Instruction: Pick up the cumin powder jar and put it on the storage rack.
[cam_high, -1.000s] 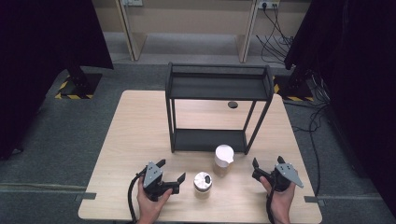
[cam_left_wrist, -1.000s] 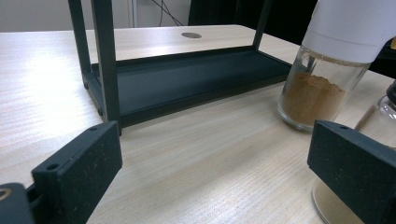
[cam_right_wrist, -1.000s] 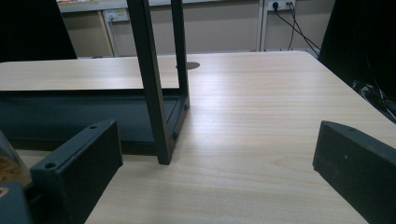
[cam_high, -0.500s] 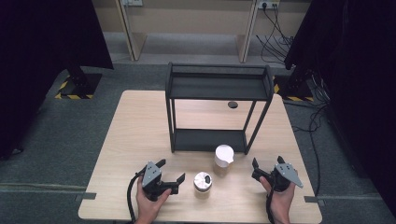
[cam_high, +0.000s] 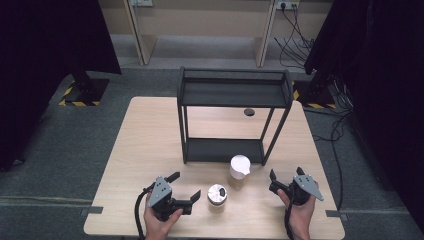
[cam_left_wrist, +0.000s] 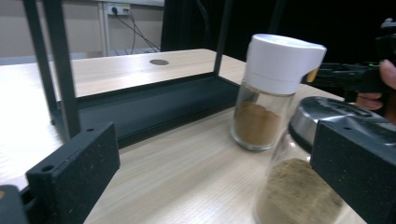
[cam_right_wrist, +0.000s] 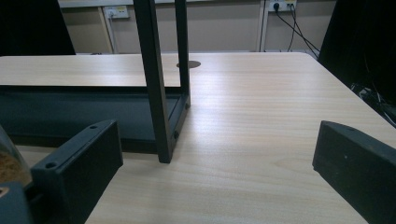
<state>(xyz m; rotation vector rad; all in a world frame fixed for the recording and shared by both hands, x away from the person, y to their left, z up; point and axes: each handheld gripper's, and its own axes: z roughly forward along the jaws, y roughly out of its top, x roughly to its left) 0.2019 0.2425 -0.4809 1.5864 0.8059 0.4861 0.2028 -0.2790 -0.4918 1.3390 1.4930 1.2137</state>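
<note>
A: Two spice jars stand upright on the pale wood counter (cam_high: 150, 130) in the high view, both in front of the black two-tier rack (cam_high: 232, 120). The white-capped jar (cam_high: 239, 170) sits just off the rack's lower shelf; the steel-lidded jar (cam_high: 217, 195) is nearer the person, left of it.

B: And the grippers?

A: The left gripper (cam_high: 186, 187) lies at the counter's near edge, released, jaws spread and aimed right toward the steel-lidded jar without touching it. The right gripper (cam_high: 273, 181) is held at the near right, aimed toward the rack; part of it is covered by the hand and grey plate. The hands are cut off by the bottom edge.

B: What does the left gripper view add?

A: The left gripper (cam_left_wrist: 215, 177) gapes wide. The steel-lidded jar (cam_left_wrist: 299, 186) is close and blurred, partly behind the right-hand jaw and cut off below, holding tan powder. The white-capped jar (cam_left_wrist: 268, 93) stands beyond it, long axis vertical, brown powder in its lower part, its cap's spout pointing right. Behind that cap, the person's other hand (cam_left_wrist: 378, 88) and gripper are half hidden at the frame's edge. The rack's lower shelf (cam_left_wrist: 154, 105) runs behind.

B: And the right gripper view?

A: The right gripper (cam_right_wrist: 217, 172) is released, jaws far apart over bare counter. A rack leg (cam_right_wrist: 154, 84) stands ahead. A sliver of a jar (cam_right_wrist: 9, 163) with powder shows at the far left, mostly cut off; which jar cannot be told.
</note>
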